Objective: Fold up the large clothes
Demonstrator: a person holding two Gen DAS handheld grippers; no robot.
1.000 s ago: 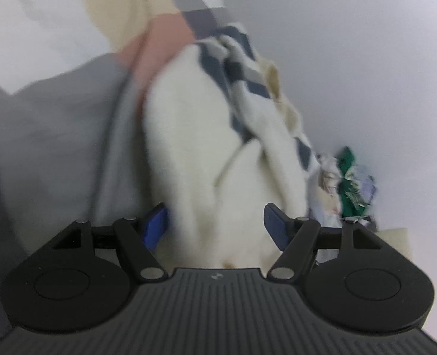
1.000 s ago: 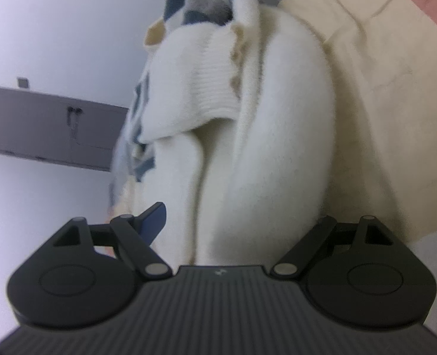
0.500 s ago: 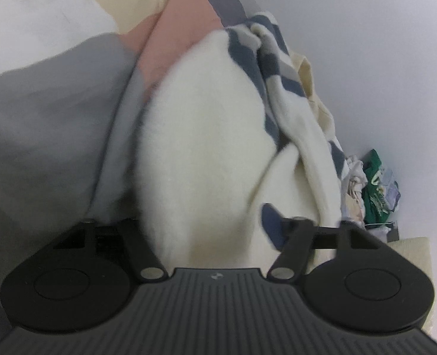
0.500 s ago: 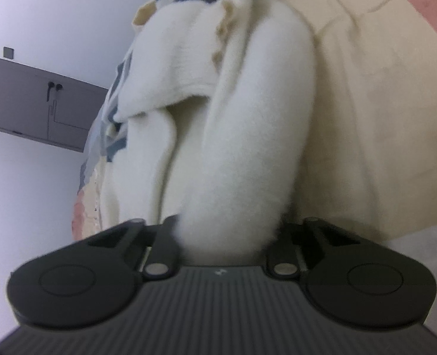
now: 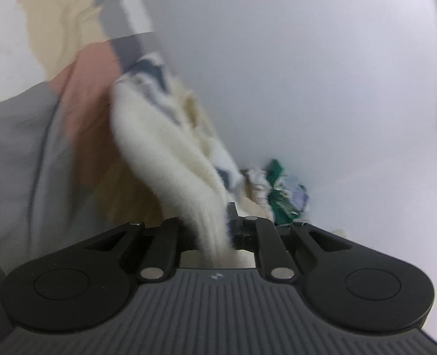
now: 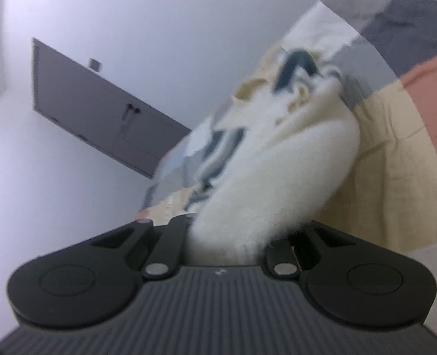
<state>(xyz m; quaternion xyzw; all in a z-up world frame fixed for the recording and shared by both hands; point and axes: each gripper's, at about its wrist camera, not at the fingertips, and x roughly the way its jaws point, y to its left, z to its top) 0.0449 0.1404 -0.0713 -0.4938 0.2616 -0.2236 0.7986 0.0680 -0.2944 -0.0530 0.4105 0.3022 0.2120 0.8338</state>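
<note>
A cream fluffy sweater [image 5: 159,148] with dark blue and grey stripes hangs stretched from the bed towards my left gripper [image 5: 215,222]. That gripper is shut on a bunched cream edge, and the fabric covers most of its fingertips. In the right wrist view the same sweater [image 6: 277,171] runs as a thick roll into my right gripper [image 6: 233,233]. Its jaws are closing, with the cream fabric pinched between them and hiding the pads. Both views are blurred by motion.
A patchwork bedspread [image 5: 94,94] in cream, pink and grey lies under the sweater, also seen on the right [image 6: 396,153]. A grey cloth [image 5: 11,162] lies at the left. A heap of green and white things [image 5: 283,186] sits by the white wall. A grey cabinet door [image 6: 100,112] is behind.
Both grippers went from open around the sweater to shut on it. Both have risen, pulling the cream fabric up off the bed, and the right view has rolled.
</note>
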